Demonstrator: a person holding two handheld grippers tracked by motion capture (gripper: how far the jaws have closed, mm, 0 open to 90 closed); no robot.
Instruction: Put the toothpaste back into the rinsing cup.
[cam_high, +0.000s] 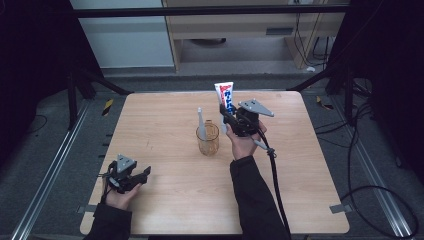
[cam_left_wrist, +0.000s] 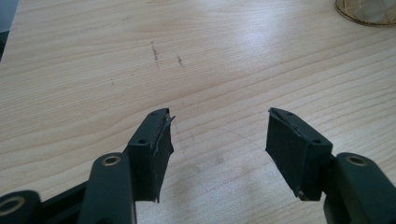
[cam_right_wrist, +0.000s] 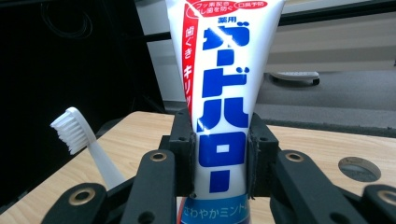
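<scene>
With your right gripper (cam_right_wrist: 219, 158) clamped on the upright toothpaste tube (cam_right_wrist: 224, 93) and your left gripper (cam_left_wrist: 219, 144) spread empty, a careless swing could topple the cup (cam_high: 207, 140) holding the toothbrush (cam_right_wrist: 77, 133).

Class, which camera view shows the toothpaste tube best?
The right gripper view: the toothpaste tube stands upright and close, clamped between the right gripper, its print readable. The high view shows it small beside the cup.

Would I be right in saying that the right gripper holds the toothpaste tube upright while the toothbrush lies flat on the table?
Not quite: the toothbrush stands in the amber cup, as the high view shows. The right gripper does hold the toothpaste tube upright.
</scene>
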